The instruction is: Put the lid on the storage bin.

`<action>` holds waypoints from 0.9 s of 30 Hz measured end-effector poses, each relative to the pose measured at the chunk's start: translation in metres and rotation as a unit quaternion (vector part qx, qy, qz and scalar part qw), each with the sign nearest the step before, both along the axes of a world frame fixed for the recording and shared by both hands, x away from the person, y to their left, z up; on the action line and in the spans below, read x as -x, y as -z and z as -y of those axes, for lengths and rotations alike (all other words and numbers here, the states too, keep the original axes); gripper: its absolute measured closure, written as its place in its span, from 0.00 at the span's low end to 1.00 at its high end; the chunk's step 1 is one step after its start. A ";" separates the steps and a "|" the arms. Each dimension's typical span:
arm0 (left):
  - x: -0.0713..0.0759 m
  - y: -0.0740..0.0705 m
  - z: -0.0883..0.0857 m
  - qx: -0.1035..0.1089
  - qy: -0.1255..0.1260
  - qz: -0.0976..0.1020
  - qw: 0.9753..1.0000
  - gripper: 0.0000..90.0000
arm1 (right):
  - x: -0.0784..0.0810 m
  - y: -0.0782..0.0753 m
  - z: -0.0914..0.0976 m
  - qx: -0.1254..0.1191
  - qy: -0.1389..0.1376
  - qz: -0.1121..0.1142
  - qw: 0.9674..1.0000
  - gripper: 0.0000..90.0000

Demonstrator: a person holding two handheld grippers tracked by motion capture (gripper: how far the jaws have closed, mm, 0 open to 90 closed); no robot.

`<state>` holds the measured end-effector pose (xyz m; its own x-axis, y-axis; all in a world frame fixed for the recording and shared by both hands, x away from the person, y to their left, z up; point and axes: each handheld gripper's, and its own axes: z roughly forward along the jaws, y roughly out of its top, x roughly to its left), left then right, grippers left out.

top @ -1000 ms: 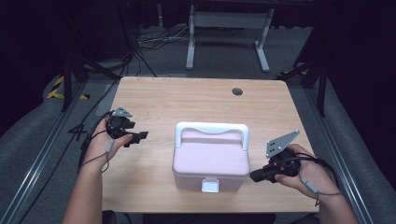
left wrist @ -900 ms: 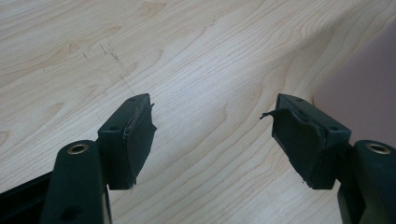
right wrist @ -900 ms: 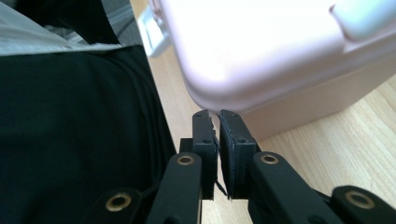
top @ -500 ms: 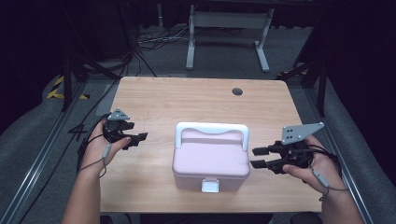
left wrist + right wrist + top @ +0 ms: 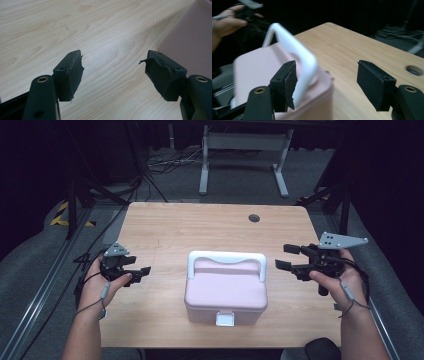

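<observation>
Pink box (image 5: 225, 292) — no readable label — sits between left gripper (image 5: 142, 270) and right gripper (image 5: 286, 256), both fingers apart.

A closed pink box (image 5: 226, 292) with a white handle (image 5: 226, 258) and white front latch (image 5: 225, 320) sits near the table's front edge.

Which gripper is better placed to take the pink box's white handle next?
Probably the right gripper: open, jaws pointing at the white handle of the pink box. The left gripper, also open, faces bare table.
</observation>
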<state>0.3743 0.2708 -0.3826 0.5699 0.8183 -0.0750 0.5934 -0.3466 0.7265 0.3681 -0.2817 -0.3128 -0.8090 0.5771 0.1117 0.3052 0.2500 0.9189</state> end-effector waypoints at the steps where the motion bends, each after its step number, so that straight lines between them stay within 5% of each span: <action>1: 0.000 0.001 -0.001 0.002 -0.002 -0.003 1.000 0.34 | -0.003 0.001 0.003 0.006 0.017 -0.004 1.000 0.35; 6: -0.001 0.003 -0.003 -0.003 -0.007 -0.004 1.000 0.34 | -0.015 0.008 0.020 0.015 0.074 -0.012 0.997 0.32; 9: -0.002 0.004 -0.002 -0.006 -0.006 -0.009 1.000 0.34 | -0.021 0.014 0.031 0.037 0.111 -0.013 0.993 0.31; 17: -0.007 0.008 -0.002 -0.009 -0.011 -0.012 1.000 0.34 | -0.034 0.031 0.061 0.048 0.171 -0.043 0.983 0.30; 27: -0.016 0.014 -0.002 -0.020 -0.013 -0.020 1.000 0.34 | -0.046 0.056 0.082 0.123 0.236 -0.058 0.962 0.29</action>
<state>0.3898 0.2725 -0.3970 0.5448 0.8361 -0.0648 0.6310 -0.3577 0.6884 0.4138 -0.3642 -0.3690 -0.4412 0.8974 -0.0016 0.5355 0.2647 0.8020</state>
